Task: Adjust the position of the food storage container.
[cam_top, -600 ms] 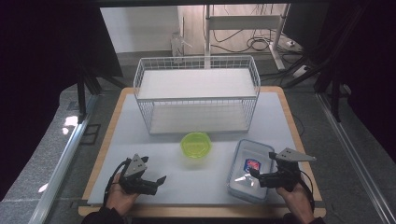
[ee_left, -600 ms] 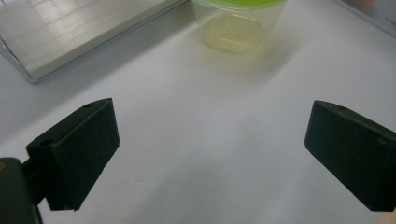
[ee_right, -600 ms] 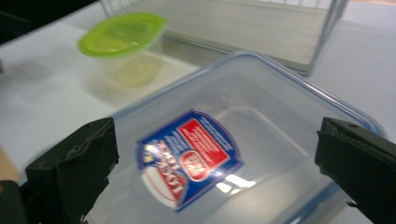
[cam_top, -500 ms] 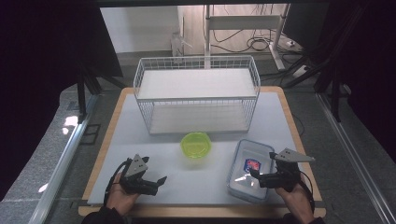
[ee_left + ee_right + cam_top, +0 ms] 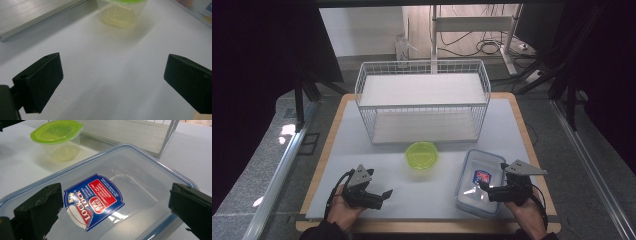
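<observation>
Rectangular clear container [image 5: 479,182], with its sticker lid on, lies at the lower right of the high view, directly under the right gripper [image 5: 486,190]. Its fingers [image 5: 37,207] are spread wide above the lid and touch nothing, probably ready to take it. At the lower left, the left gripper [image 5: 384,194] hovers over the bare tabletop [image 5: 362,155], fingers spread too. Farther up, in the centre, stands the green-lidded cup [image 5: 422,155]; behind it the white wire basket [image 5: 422,100] waits, perhaps as the destination.

My claw [image 5: 112,82] hangs over the white table [image 5: 107,62], jaws spread wide with nothing between them. Ahead stands a clear tub [image 5: 120,15] with a green lid [image 5: 125,1]; a rack shelf edge [image 5: 37,17] lies far left.
</observation>
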A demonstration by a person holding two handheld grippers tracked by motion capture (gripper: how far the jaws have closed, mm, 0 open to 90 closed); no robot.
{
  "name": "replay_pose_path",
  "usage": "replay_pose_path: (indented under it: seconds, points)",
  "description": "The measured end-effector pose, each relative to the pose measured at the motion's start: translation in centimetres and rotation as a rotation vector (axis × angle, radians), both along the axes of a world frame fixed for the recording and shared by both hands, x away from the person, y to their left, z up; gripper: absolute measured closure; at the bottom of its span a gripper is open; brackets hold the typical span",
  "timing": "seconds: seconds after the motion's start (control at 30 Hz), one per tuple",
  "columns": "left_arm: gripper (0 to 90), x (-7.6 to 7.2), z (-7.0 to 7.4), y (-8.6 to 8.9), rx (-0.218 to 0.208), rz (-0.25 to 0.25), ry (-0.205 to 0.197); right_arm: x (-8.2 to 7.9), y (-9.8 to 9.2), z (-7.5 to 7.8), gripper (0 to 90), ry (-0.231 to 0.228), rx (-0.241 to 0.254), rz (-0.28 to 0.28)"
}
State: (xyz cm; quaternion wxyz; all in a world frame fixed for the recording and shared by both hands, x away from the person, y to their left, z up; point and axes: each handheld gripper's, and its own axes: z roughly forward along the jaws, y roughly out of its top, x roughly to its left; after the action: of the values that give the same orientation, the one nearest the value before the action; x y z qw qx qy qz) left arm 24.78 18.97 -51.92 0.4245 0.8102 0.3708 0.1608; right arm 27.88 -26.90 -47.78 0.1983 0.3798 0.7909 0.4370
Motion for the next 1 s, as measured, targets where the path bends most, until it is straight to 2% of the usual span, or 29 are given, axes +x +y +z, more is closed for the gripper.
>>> replay_pose_path:
  seconds: [0.1,0.4,0.57,0.73,0.87,1.0]
  points:
    - [4.0,0.1,0.2,-0.2,-0.013,0.003,0.003,-0.1,0.2,0.0,0.0,-0.005,-0.006,0.006]
    - [24.4,0.5,1.0,-1.3,-0.011,-0.022,-0.002,-0.2,0.3,0.1,0.0,-0.018,-0.006,-0.008]
    - [37.9,1.2,1.9,-1.5,-0.070,-0.041,0.007,-0.1,0.3,0.1,0.0,-0.021,-0.007,-0.003]
    - [50.2,2.2,2.3,-2.1,-0.090,-0.077,0.022,-0.2,0.3,0.2,0.0,-0.025,-0.007,-0.009]
    - [58.9,2.9,2.5,-2.8,-0.084,-0.106,0.018,-0.2,0.2,0.2,0.0,-0.033,-0.009,-0.008]
    - [69.3,3.6,2.8,-3.8,-0.055,-0.145,0.023,-0.3,0.2,0.3,0.0,-0.040,-0.008,-0.011]
